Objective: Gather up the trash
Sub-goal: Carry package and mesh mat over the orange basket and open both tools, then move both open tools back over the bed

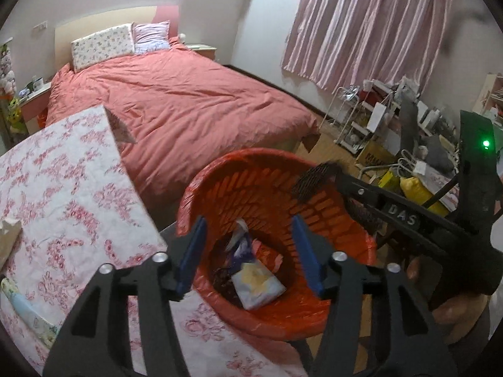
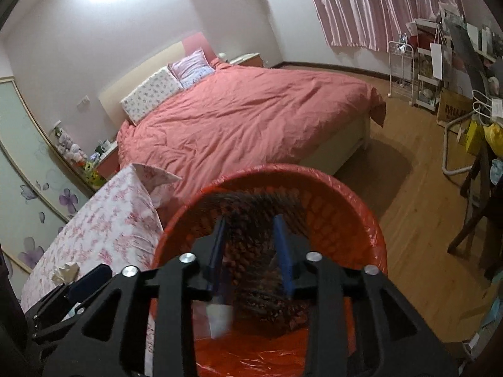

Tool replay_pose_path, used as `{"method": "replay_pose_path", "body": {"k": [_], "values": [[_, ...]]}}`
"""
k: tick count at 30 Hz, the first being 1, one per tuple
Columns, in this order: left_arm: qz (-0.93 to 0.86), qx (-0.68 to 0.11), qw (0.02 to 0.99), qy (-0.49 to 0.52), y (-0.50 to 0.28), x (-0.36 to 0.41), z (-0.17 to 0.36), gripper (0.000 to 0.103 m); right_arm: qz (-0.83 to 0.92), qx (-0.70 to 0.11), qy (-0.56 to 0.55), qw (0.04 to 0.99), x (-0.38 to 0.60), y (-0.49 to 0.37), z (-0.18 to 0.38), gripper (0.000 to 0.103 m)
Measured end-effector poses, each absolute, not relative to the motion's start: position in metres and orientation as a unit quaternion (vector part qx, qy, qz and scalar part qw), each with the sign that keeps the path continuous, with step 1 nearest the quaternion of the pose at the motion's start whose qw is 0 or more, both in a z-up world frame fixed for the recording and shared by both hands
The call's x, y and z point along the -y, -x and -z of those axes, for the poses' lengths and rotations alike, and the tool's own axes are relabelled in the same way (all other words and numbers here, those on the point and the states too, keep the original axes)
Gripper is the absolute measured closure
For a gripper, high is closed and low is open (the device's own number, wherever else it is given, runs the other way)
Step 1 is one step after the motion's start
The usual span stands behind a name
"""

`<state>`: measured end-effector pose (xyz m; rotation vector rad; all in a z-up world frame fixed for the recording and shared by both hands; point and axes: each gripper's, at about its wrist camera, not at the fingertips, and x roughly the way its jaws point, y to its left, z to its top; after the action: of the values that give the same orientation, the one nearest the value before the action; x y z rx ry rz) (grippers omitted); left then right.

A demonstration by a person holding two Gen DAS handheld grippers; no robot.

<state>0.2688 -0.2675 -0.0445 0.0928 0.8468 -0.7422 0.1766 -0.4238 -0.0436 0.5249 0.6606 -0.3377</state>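
Left wrist view. The left gripper (image 1: pixel 248 253) hangs over the red-lined waste basket (image 1: pixel 314 314), its blue pads (image 1: pixel 191 253) standing well apart with nothing between them. Below the gap, on the basket floor, lies a pale wrapper (image 1: pixel 257 282) beside a purple-and-white crumpled packet (image 1: pixel 242 246) and some dark scraps. The basket stands on the wooden floor just beside a table covered with a pink floral cloth (image 1: pixel 63 194); a crumpled tissue (image 1: pixel 9 232) rests on that cloth at the left edge. From the right the right gripper (image 1: pixel 330 185) reaches over the basket rim; a dark, net-like blurred piece (image 1: pixel 311 179) shows at its tip, and whether it touches the fingers cannot be told. A hand (image 1: pixel 452 314) grips its handle.

Right wrist view. The right gripper (image 2: pixel 250 251) points down into the same basket (image 2: pixel 361 220). Its blue pads (image 2: pixel 283 251) are partly apart, and a dark netted piece (image 2: pixel 251 270), motion-blurred, lies between and below them, seemingly loose of the pads. A pale wrapper (image 2: pixel 220 317) shows beneath, on the red liner. The floral cloth (image 2: pixel 103 229) and tissue (image 2: pixel 64 271) lie to the left, with the pink bed (image 2: pixel 245 116) beyond.
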Motion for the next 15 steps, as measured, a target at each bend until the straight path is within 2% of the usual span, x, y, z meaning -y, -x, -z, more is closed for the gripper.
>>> {"method": "replay_pose_path", "body": {"k": [3, 5, 7, 10, 15], "values": [[0.333, -0.406, 0.850, -0.048, -0.273, 0.250, 0.048, 0.041, 0.163, -0.323, -0.253, 0.897, 0.418, -0.176, 0.046, 0.060], [0.315, -0.399, 0.859, -0.054, -0.272, 0.237, 0.048, 0.036, 0.166, -0.323, -0.241, 0.900, 0.411, -0.174, 0.041, 0.050], [0.291, -0.390, 0.871, -0.063, -0.271, 0.221, 0.045, 0.029, 0.167, -0.321, -0.229, 0.904, 0.410, -0.175, 0.039, 0.047], [0.252, -0.382, 0.886, -0.076, -0.270, 0.190, 0.046, 0.022, 0.161, -0.317, -0.203, 0.912, 0.393, -0.175, 0.034, 0.033], [0.195, -0.375, 0.902, -0.083, -0.267, 0.133, 0.045, 0.017, 0.130, -0.318, -0.155, 0.926, 0.348, -0.181, 0.029, 0.025]]}}
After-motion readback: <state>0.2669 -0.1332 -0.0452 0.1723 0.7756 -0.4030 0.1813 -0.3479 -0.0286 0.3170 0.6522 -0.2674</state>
